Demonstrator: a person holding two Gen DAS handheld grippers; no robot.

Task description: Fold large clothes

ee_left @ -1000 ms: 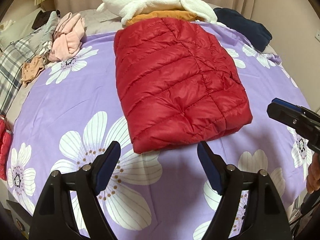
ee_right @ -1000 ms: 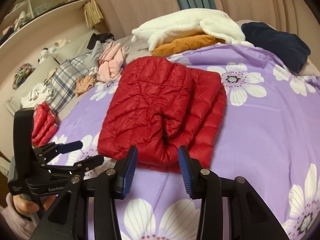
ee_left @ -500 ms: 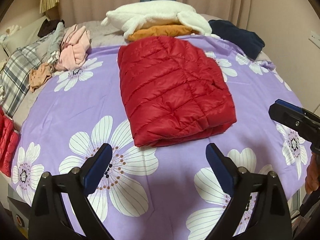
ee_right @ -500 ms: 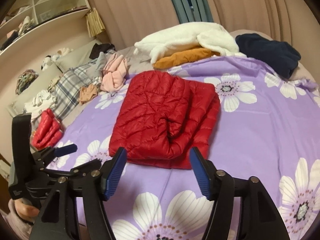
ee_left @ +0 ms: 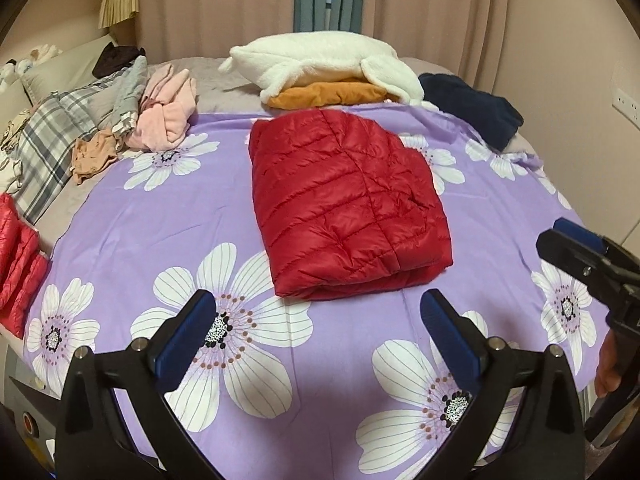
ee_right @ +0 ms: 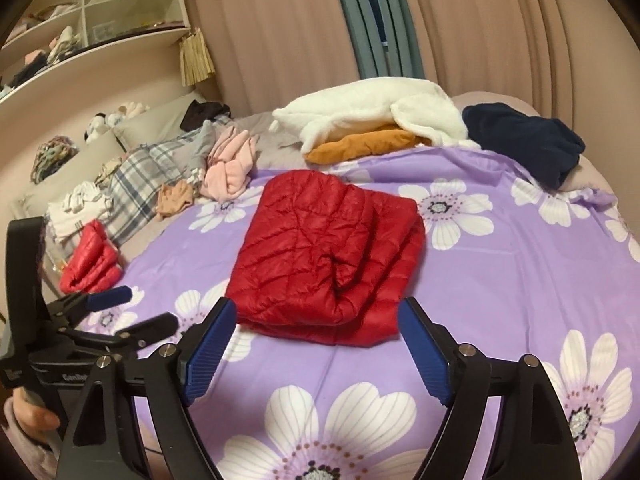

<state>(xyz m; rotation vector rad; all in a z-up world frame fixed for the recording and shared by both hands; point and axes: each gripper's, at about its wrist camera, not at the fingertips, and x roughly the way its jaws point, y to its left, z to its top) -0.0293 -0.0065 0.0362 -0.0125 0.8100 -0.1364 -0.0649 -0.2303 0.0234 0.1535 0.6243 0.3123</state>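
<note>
A red quilted puffer jacket (ee_left: 344, 204) lies folded into a thick rectangle on the purple floral bedsheet (ee_left: 168, 224); it also shows in the right wrist view (ee_right: 324, 256). My left gripper (ee_left: 316, 340) is open and empty, held above the sheet in front of the jacket's near edge. My right gripper (ee_right: 316, 352) is open and empty, also short of the jacket's near edge. The right gripper shows at the right edge of the left wrist view (ee_left: 592, 264). The left gripper shows at the left of the right wrist view (ee_right: 108, 312).
A white fleece on an orange garment (ee_left: 328, 68) and a navy garment (ee_left: 476, 108) lie at the bed's far side. Pink clothes (ee_left: 164, 120), plaid fabric (ee_left: 48, 144) and another red puffer item (ee_left: 16, 256) lie left. Shelves (ee_right: 80, 12) stand by the wall.
Both grippers have pulled back and up from the jacket, and both jaws have opened wider. The jacket stays folded on the sheet.
</note>
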